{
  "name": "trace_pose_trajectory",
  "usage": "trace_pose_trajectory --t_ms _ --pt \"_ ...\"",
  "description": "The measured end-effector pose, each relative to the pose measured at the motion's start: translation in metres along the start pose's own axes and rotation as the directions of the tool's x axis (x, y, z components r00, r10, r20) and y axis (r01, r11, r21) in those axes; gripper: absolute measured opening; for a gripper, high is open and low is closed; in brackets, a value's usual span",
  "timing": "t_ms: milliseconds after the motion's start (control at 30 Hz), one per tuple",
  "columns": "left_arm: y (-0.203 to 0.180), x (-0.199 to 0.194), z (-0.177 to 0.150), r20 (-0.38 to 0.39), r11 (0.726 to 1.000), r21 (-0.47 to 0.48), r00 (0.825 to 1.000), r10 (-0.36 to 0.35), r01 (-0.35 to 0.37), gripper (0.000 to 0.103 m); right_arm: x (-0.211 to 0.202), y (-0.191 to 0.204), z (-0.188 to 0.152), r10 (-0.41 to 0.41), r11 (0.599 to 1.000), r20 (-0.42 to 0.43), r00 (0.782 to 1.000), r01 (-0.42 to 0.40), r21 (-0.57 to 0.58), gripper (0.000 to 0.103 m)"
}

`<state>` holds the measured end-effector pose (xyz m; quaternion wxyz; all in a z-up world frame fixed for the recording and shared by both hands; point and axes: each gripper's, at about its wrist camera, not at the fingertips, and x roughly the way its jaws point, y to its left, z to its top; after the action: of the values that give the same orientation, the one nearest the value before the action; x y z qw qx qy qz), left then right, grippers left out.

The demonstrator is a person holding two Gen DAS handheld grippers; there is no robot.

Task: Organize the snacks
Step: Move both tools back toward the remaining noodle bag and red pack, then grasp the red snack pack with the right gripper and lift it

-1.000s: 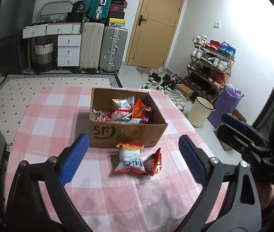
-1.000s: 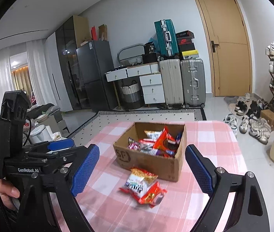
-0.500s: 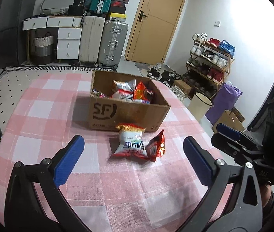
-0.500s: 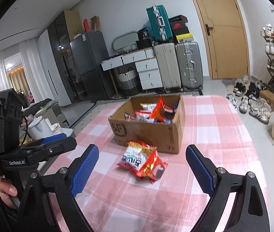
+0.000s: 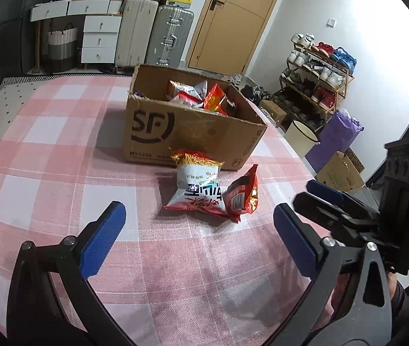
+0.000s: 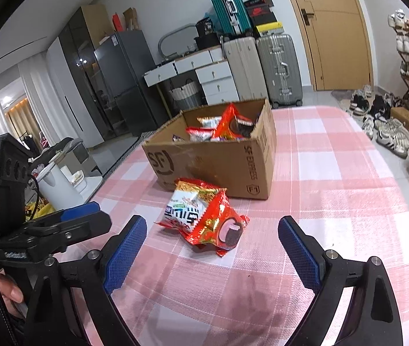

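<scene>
Both grippers gape empty; white packet dead ahead of left gripper, red packet ahead of right gripper.

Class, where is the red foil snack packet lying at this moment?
In both wrist views the red foil snack packet lies on the pink checked tablecloth, in front of the brown cardboard box, overlapping the white noodle snack bag.

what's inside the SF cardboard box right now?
The cardboard box is open-topped and holds several snack packets: orange-red and white-and-red ones, one with a dark chocolate-coloured picture. Its near wall hides the lower layers and the bottom, so no full count is possible.
</scene>
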<state>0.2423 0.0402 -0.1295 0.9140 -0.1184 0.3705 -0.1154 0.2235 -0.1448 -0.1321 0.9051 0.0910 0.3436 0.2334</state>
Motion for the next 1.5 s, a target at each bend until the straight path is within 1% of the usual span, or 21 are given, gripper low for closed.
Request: trace_pose_trajectory --t_ms 133,367,533,733,800,1033,1100,1267,1433,1467,1500 --pt "0.005 0.007 -0.002 -0.009 1.000 -0.009 1.000 0.006 -0.006 0.102 0.019 -0.006 0.000 0.015 1.000 -0.034 0.999 -0.014 0.008 0.094" --pt "0.017 0.019 -0.002 -0.022 0.999 -0.020 0.999 0.026 -0.027 0.102 0.050 -0.019 0.001 0.033 0.998 -0.069 0.997 -0.029 0.059 0.094" --pt "0.027 0.025 -0.002 -0.029 0.997 -0.053 0.998 0.047 -0.049 0.102 0.066 -0.020 0.002 0.035 0.998 -0.096 0.995 -0.031 0.051 0.094" --pt "0.032 0.031 -0.002 -0.037 0.997 -0.044 0.998 0.054 -0.056 0.102 0.085 -0.023 0.003 0.038 0.997 -0.124 0.992 -0.030 0.066 0.091" --pt "0.035 0.032 0.000 -0.039 0.997 -0.048 0.998 0.050 -0.052 0.102 0.090 -0.023 0.002 0.047 0.997 -0.133 0.990 -0.037 0.075 0.084" --pt "0.039 0.032 -0.003 -0.042 0.997 -0.058 0.998 0.053 -0.056 0.102 0.103 -0.024 -0.001 0.049 0.996 -0.158 0.986 -0.035 0.085 0.081" --pt "0.040 0.031 -0.003 -0.044 0.996 -0.061 0.997 0.057 -0.060 0.102 0.105 -0.025 -0.002 0.051 0.995 -0.163 0.985 -0.037 0.088 0.072" --pt "0.042 0.030 -0.006 -0.050 0.995 -0.070 0.996 0.072 -0.076 0.102 0.109 -0.029 -0.006 0.062 0.993 -0.175 0.983 -0.044 0.107 0.057" --pt "0.039 0.027 -0.007 -0.051 0.994 -0.068 0.995 0.083 -0.086 0.102 0.109 -0.031 -0.007 0.086 0.991 -0.166 0.982 -0.066 0.120 0.046" --pt "0.039 0.027 -0.007 -0.052 0.994 -0.068 0.995 0.084 -0.087 0.102 0.109 -0.031 -0.007 0.091 0.990 -0.163 0.982 -0.071 0.121 0.039" --pt "0.037 0.026 -0.007 -0.052 0.994 -0.067 0.995 0.085 -0.089 0.102 0.108 -0.031 -0.007 0.088 0.990 -0.161 0.983 -0.069 0.120 0.026"
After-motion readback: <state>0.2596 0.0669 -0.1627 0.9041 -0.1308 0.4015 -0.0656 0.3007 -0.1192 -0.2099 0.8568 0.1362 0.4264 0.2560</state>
